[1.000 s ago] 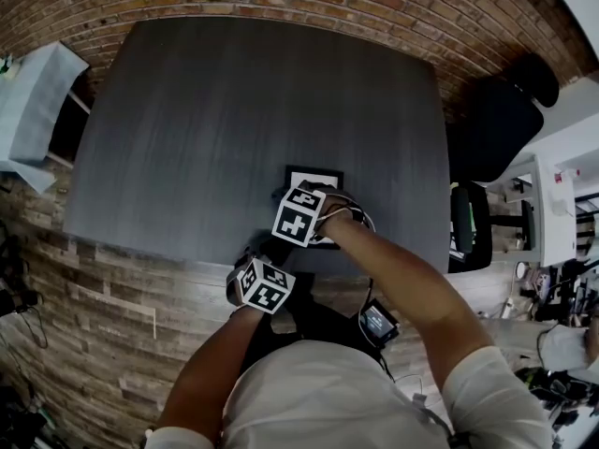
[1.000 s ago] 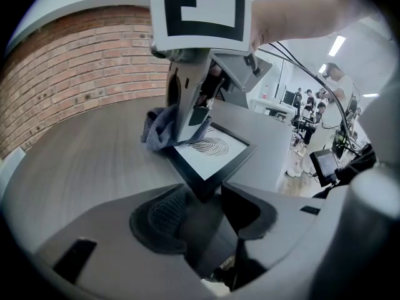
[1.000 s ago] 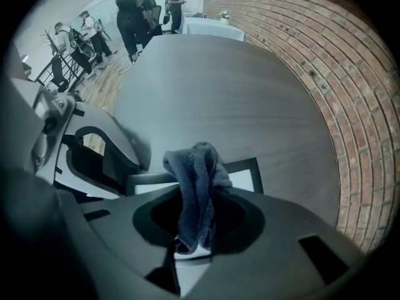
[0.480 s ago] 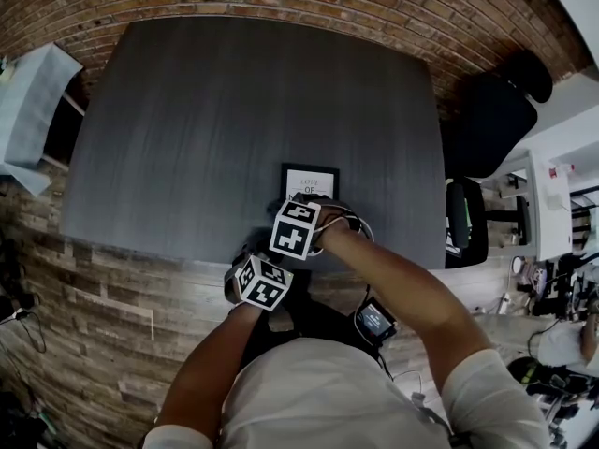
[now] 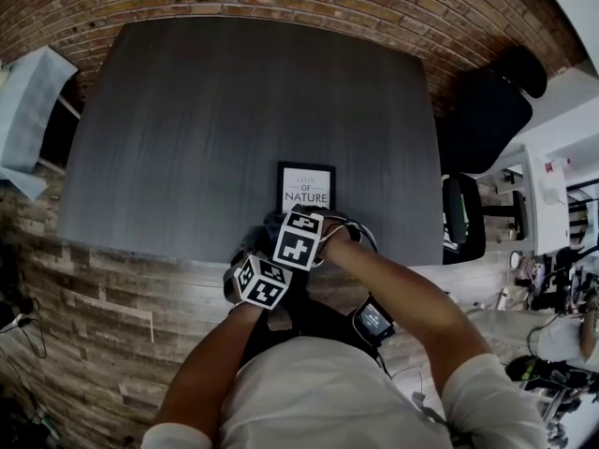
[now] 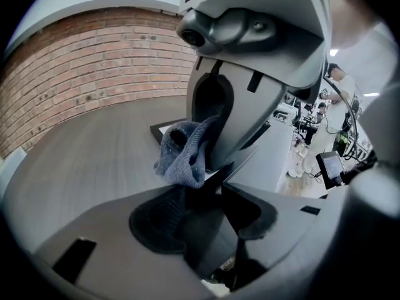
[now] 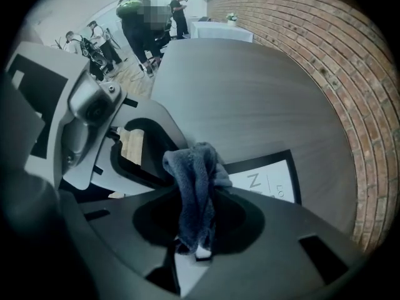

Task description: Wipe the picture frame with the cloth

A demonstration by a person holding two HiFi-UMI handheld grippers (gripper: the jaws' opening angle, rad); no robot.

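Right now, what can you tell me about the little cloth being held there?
The cloth is small, blue-grey and fuzzy, like terry. It is bunched into a wad, clamped between the jaws of the right gripper, its loose end sticking out past them. It sits by the near edge of the black picture frame lying flat on the dark table; whether it touches the frame cannot be told.

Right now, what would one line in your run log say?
right tool: shut on cloth | left tool: open, empty | picture frame: flat on table, cloth by its near edge | wiping contact: unclear
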